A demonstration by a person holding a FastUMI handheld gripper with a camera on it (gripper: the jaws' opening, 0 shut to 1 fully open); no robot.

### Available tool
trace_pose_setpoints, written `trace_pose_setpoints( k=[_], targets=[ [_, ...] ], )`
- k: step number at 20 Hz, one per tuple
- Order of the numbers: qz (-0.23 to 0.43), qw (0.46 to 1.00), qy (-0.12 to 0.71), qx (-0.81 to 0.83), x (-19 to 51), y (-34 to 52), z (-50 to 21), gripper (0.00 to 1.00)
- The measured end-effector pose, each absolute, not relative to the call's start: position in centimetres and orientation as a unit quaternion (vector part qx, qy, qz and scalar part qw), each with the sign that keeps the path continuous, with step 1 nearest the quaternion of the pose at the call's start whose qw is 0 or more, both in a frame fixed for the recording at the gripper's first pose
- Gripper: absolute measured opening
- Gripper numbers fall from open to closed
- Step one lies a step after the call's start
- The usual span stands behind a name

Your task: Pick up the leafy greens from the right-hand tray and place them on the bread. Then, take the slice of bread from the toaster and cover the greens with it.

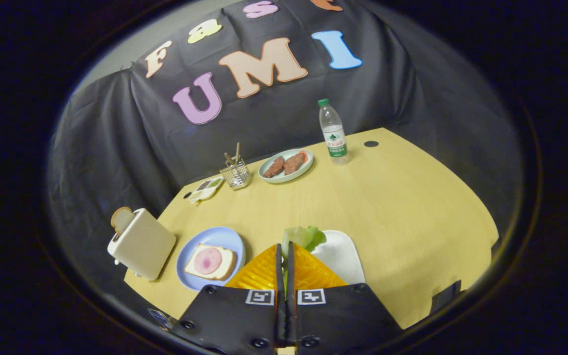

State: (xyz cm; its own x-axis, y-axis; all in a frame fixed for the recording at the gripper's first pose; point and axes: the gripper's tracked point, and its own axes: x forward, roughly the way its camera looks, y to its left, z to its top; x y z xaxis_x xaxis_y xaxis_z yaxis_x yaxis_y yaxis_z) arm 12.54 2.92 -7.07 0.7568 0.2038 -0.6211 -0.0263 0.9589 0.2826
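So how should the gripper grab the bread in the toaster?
Grip the bread slice by its top half, the part sticking out of the toaster, coming from above with a finger on each flat face. Right now the gripper is shut on the leafy greens.

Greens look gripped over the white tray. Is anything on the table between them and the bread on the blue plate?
Nothing visible. The gripper is shut on the greens at the tray; the bread on its plate lies just beside, bare table between. The toaster stands beyond the plate.
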Motion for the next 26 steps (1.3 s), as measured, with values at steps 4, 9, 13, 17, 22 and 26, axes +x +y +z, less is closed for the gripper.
trace_pose_setpoints(
  k=[4,9,13,17,22,26],
  targets=[
    [0.106,0.931,0.329,0.12,12.3,8.8,-4.9,0.03],
    [0.186,0.919,0.319,0.136,12.0,18.5,-2.7,0.03],
    [0.215,0.908,0.315,0.172,12.5,23.9,-3.1,0.03],
    [0.214,0.895,0.329,0.21,14.0,26.2,-5.9,0.03],
    [0.146,0.896,0.381,0.174,15.1,22.4,-12.7,0.03],
    [0.119,0.895,0.417,0.104,14.5,19.5,-16.2,0.03]
  ],
)
